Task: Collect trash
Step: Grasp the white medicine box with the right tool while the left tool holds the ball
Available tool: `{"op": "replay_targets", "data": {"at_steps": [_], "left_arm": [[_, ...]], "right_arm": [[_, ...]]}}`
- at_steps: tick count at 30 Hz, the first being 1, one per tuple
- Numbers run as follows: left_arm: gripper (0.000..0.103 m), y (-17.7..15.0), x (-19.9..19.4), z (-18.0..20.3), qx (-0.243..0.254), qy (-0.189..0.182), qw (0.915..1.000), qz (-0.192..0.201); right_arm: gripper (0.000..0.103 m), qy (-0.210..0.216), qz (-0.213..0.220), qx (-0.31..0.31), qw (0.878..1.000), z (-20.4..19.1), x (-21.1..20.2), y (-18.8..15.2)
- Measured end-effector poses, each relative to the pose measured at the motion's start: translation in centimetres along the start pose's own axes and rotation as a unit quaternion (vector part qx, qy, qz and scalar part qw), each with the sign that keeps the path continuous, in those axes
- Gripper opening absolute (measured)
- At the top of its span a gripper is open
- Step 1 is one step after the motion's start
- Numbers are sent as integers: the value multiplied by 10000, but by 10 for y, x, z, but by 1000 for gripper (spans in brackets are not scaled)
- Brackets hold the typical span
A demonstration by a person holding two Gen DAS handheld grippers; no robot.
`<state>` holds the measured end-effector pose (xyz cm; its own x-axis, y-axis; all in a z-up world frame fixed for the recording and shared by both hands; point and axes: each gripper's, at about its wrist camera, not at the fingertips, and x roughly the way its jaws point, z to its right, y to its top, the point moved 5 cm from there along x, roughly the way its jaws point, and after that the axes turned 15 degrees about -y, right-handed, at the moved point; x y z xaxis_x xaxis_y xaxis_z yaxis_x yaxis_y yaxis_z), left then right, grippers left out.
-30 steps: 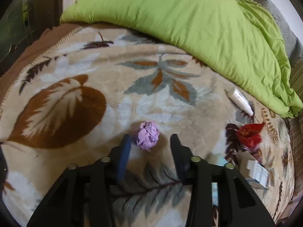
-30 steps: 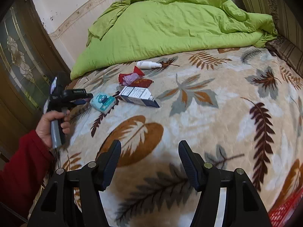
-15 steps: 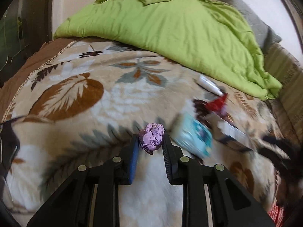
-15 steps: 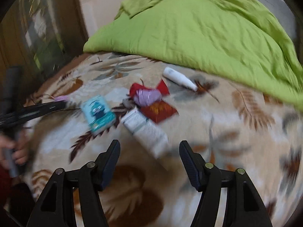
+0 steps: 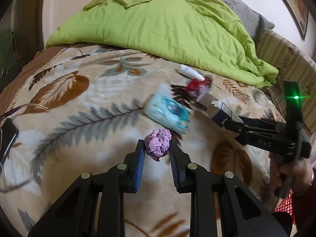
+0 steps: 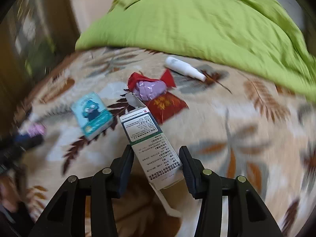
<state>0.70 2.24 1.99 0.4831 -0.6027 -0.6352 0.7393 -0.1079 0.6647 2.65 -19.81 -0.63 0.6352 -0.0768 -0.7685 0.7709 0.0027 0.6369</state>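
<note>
Left gripper (image 5: 157, 151) up front, clamped on the purple wad (image 5: 158, 144), the blue pads pressing both sides of it above the blanket (image 5: 65, 130). That grip looks sound; I'd say keep it squeezed and carry it off without loosening, since crumpled paper springs back.

Right gripper (image 6: 157, 159) next: its jaws are apart, 1 either side of the carton (image 6: 147, 140), which lies slanted between them. The left finger looks right at the edge, the right one just beside the far corner, so nothing is pinched yet. The call here, I think: square up to the carton's long sides and close gently, because thin card buckles and its open flap end could twist out.

Beyond it, the tissue pack (image 6: 91, 115) lies just left. Farther on, 2 red wrappers (image 6: 158, 94) with a lilac scrap on top, then the white tube (image 6: 184, 68) near the green duvet (image 6: 197, 23). All waiting.
</note>
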Motion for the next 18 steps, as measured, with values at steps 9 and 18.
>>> {"op": "replay_targets", "data": {"at_steps": [9, 18], "left_arm": [[24, -37, -4, 55, 399, -9, 9992, 4], [24, -50, 1, 72, 1055, 535, 9929, 142]], "right_arm": [[51, 122, 6, 1187, 9929, 3, -61, -63], [51, 94, 243, 1401, 9898, 10, -77, -79]]}}
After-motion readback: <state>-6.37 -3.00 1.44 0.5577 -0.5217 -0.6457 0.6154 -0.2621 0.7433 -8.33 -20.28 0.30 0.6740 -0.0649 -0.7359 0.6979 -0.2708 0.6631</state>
